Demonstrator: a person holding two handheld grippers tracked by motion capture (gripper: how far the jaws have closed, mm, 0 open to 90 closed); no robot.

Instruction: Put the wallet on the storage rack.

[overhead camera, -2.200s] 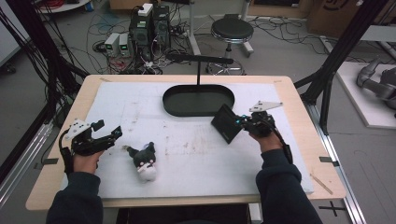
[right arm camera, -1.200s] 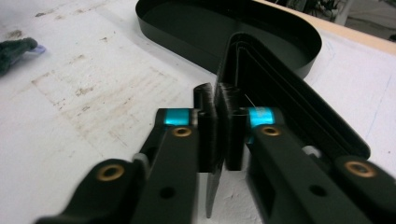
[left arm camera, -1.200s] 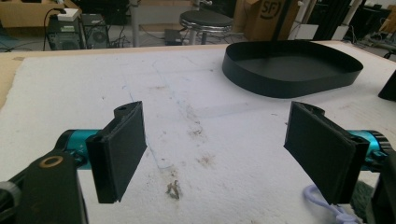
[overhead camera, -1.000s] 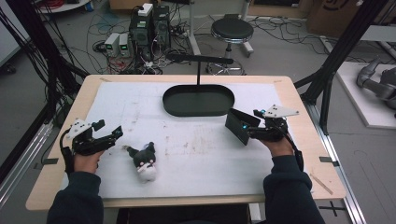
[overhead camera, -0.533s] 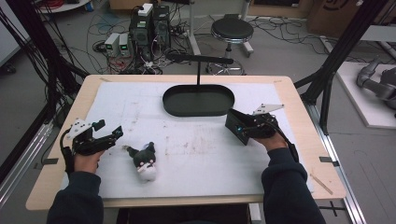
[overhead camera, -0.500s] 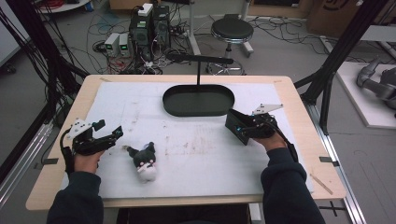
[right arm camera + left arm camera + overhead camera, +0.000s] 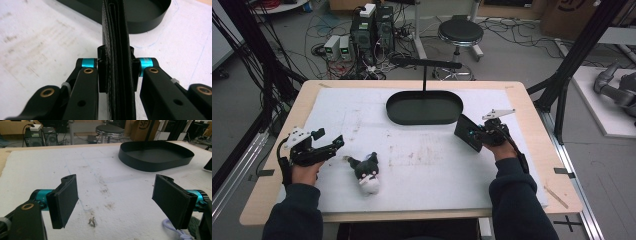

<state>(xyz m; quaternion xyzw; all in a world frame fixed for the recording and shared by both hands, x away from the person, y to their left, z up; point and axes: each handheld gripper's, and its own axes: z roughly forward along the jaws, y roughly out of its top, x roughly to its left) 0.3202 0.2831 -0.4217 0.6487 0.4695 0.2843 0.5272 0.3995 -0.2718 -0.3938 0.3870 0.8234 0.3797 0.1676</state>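
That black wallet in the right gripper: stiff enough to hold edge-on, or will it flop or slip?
Probably holds. The wallet stands straight between the pads of the right gripper, which have just closed on it, with no sag visible. Its grained, stitched surface suggests decent grip. The layered edges may compress or shift slightly. In the high view it juts out flat, so likely light and fairly stiff.

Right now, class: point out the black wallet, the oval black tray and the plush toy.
black wallet point(image 7: 116, 50), right gripper view, its folded edge between the pads.
oval black tray point(image 7: 424, 118), high view, its near wall.
plush toy point(image 7: 367, 172), high view, its dark head.
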